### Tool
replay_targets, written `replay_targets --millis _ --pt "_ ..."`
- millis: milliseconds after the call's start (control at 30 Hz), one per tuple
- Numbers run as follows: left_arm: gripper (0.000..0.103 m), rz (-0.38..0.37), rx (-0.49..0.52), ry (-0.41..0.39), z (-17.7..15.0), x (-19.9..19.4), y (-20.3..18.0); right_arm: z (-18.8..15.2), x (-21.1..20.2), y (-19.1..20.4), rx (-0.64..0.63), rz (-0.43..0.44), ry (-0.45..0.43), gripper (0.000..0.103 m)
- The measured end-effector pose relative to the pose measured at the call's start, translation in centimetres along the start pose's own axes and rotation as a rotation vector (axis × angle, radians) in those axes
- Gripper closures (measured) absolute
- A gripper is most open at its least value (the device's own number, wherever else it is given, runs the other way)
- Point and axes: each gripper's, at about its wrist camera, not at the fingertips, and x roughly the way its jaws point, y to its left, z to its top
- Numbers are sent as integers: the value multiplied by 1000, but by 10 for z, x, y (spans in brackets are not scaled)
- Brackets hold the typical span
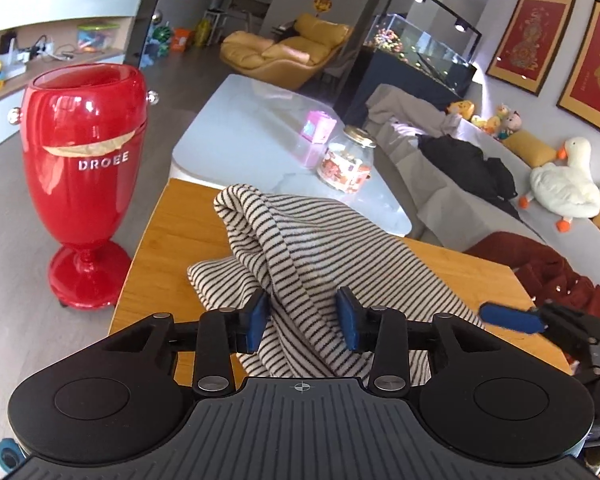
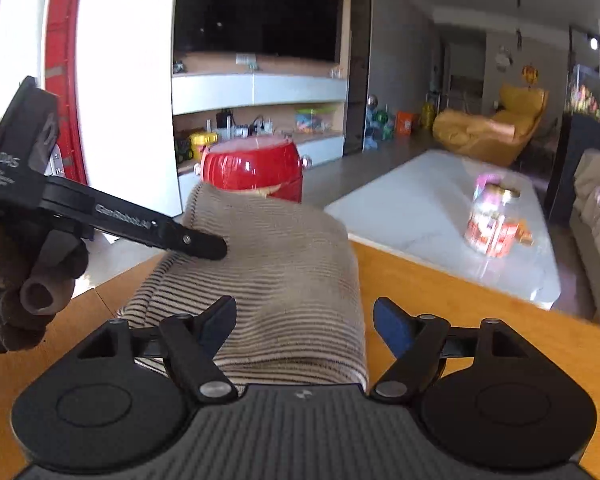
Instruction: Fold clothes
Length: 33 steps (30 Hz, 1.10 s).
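Note:
A black-and-white striped garment (image 1: 300, 248) lies bunched on the wooden table (image 1: 172, 240), raised into a hump at its far end. My left gripper (image 1: 303, 316) has a thick fold of it filling the gap between its blue pads, which press on both sides. In the right wrist view that gripper's black finger (image 2: 204, 246) sits against the left side of the striped garment (image 2: 284, 264), held by a brown-gloved hand (image 2: 20, 292). My right gripper (image 2: 306, 322) stands open around the garment's near end, its right pad clear of the cloth. One of its blue pads (image 1: 508, 317) shows at the garment's right edge.
A tall red goblet-shaped bin (image 1: 86, 168) stands on the floor left of the table. Beyond lies a white coffee table (image 1: 240, 132) with a glass jar (image 1: 346, 164) and a pink box (image 1: 319, 126). To the right, a sofa holds a dark red garment (image 1: 540, 272) and a black one (image 1: 460, 160).

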Motion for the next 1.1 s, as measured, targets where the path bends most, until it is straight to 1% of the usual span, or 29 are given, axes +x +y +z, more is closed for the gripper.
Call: replay_targets --millis 33,67,100,133,167,233,267,300,333,367,433,467,500,533,567,600,633,667,700,733,767,833,900,933,1000,1033,1067,1100 --pt "58 -9 -12 2 -1 2 2 2 -8 8 -33 12 -28 33" --pt "58 -19 -27 5 -1 4 5 4 -14 15 -53 30 -47 42" --pt "55 -28 -50 5 -2 5 9 6 -15 20 -45 66 -38 45" --pt "54 -38 -75 5 -3 5 13 8 -11 26 -27 109 -5 46" --pt "53 -48 -99 5 -3 6 17 6 -3 31 -12 132 35 48" --pt "50 -47 -117 -2 -5 4 20 -7 15 39 9 151 100 47" --pt "49 -35 -117 -5 -4 0 19 -12 21 43 11 155 120 47" --pt "48 -11 -108 -17 -3 -7 16 -12 20 47 -6 147 116 47" --pt "51 12 -83 -56 1 -18 11 -11 19 49 -14 143 115 46" --pt "50 34 -55 -101 5 -28 5 -9 18 48 -3 146 120 45" --pt "48 39 13 -193 16 -44 -12 -8 18 50 -9 143 120 45" --pt "44 40 47 -240 22 -52 -21 -9 18 51 -20 139 117 45" --pt "37 3 63 -253 29 -51 -28 -9 16 52 -32 134 114 45" --pt "31 -20 64 -219 33 -41 -30 -8 14 52 -40 133 111 45" --pt "31 -39 63 -177 36 -28 -32 -6 10 50 -39 136 107 44" --pt "34 -58 62 -135 40 -16 -34 -4 6 47 -32 139 101 43" --pt "39 -38 77 -111 34 -7 -33 -1 0 41 -10 136 89 36" --pt "40 -11 96 -91 27 2 -32 2 -8 33 15 122 67 26" --pt "40 16 115 -70 21 11 -31 5 -15 23 40 99 42 21" --pt "38 43 133 -49 14 21 -30 7 -20 11 72 80 24 14" --pt "38 47 159 -64 8 22 -30 9 -21 -2 116 77 20 11" --pt "38 53 191 -75 4 20 -33 8 -8 -35 259 98 50 10" --pt "38 47 197 -73 3 18 -32 2 13 -63 414 143 93 10" --pt "38 44 200 -71 2 17 -31 -1 23 -74 484 176 118 10" --pt "38 36 204 -71 1 15 -29 -10 45 -84 591 286 183 10" --pt "38 32 206 -73 0 14 -28 -14 55 -84 629 348 222 10" --pt "38 25 205 -78 -1 13 -27 -18 61 -78 632 370 246 11" --pt "38 18 203 -82 -2 12 -25 -19 65 -71 587 353 257 14"
